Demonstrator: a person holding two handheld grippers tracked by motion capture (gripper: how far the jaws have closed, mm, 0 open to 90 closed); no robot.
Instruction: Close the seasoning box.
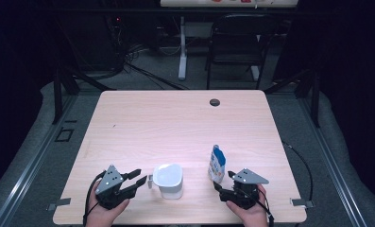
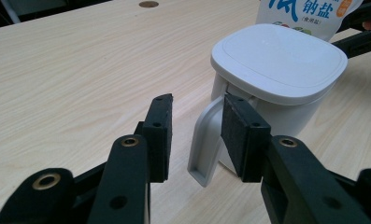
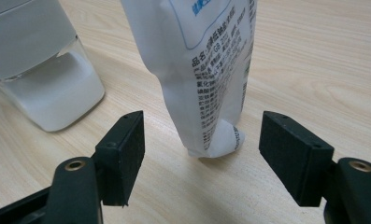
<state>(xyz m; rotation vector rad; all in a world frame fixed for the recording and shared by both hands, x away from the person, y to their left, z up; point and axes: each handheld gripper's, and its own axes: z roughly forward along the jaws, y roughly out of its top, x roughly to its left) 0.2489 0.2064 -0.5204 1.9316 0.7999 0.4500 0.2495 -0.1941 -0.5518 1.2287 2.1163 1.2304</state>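
White jug [image 1: 168, 180] and pouch [image 1: 217, 164] near table [image 1: 175, 118] front edge — left gripper [image 1: 137, 179] half-open around handle [image 2: 206, 140], right gripper [image 1: 225, 182] open, empty.

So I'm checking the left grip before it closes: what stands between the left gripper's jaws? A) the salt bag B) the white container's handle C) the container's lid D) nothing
B: in the left gripper view the container's handle stands between the open pads of the left gripper.

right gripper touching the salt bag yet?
Apart. The right gripper view shows bare table between each pad of the right gripper and the salt bag, whose base stands between the open jaws.
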